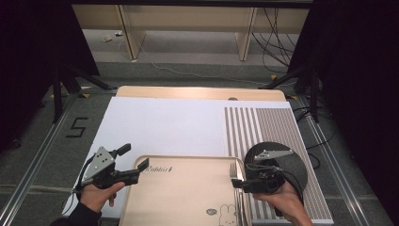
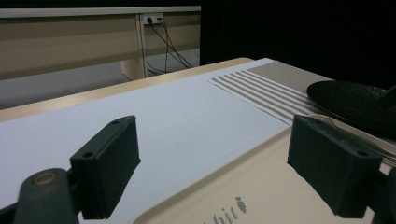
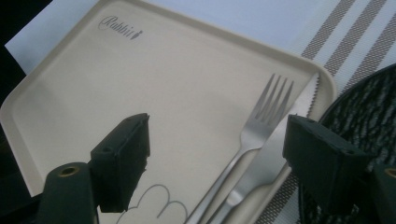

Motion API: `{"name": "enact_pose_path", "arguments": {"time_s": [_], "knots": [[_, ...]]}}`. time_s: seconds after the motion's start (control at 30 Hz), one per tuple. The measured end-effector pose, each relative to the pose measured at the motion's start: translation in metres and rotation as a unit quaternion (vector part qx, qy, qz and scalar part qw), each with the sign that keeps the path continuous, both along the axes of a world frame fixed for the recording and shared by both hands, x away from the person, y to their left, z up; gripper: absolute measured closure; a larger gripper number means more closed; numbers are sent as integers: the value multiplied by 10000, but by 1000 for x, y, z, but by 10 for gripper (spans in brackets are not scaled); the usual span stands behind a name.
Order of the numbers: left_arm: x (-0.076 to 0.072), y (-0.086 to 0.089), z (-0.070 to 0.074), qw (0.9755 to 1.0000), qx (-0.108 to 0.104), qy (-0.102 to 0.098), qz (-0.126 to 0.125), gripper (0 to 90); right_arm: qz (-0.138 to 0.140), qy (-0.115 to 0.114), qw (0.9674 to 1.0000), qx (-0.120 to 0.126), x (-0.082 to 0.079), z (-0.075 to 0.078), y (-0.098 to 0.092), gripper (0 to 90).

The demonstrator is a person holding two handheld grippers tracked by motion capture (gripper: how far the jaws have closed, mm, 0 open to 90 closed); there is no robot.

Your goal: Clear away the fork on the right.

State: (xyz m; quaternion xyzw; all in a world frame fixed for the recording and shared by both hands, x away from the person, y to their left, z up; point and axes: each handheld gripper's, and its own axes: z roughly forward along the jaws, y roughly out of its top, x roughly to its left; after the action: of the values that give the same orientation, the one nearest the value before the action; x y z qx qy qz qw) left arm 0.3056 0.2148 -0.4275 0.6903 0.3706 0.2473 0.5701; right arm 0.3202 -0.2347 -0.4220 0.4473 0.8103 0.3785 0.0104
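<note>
High view: beige tray (image 1: 188, 188) lies at the near edge of the table, on a white sheet (image 1: 164, 125) that meets a brown-striped mat (image 1: 268, 125) on the right. A fork (image 1: 234, 188) lies along the tray's right rim. A black plate (image 1: 294, 162) sits on the striped mat just beside the tray's right edge. Left gripper (image 1: 134, 169) is held at the tray's far-left corner, one jaw over the corner, the other out over the white sheet. Right gripper (image 1: 240, 181) is held above the tray's right rim, over the fork, partly in front of the plate. Writing: "Rabbit" in script at the tray's far-left, a rabbit drawing near its near-right corner; a "5" taped on the floor (image 1: 77, 127) left of the table.

Left gripper view: jaws stand wide apart, nothing between the pads. Tray corner lies below them, letters "bit" with a small carrot mark readable. Plate rim shows at far right. Cables hang at a wall socket beyond the table.

Right gripper view: jaws spread wide, gripping nothing. Fork (image 3: 261, 126) and a serrated knife (image 3: 280, 140) lie side by side, touching, along the tray's right rim between the jaws, knife nearer the plate (image 3: 364, 112). "Rabbit" is readable at upper left.
</note>
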Motion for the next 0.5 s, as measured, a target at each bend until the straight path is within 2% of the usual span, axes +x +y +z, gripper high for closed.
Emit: {"name": "enact_pose_path", "arguments": {"time_s": [0.5], "knots": [[-1, 0, 0, 10000, 1, -9, -7, 160, -502, -94, 9986, 119, 2, 3, -28, 240]]}}
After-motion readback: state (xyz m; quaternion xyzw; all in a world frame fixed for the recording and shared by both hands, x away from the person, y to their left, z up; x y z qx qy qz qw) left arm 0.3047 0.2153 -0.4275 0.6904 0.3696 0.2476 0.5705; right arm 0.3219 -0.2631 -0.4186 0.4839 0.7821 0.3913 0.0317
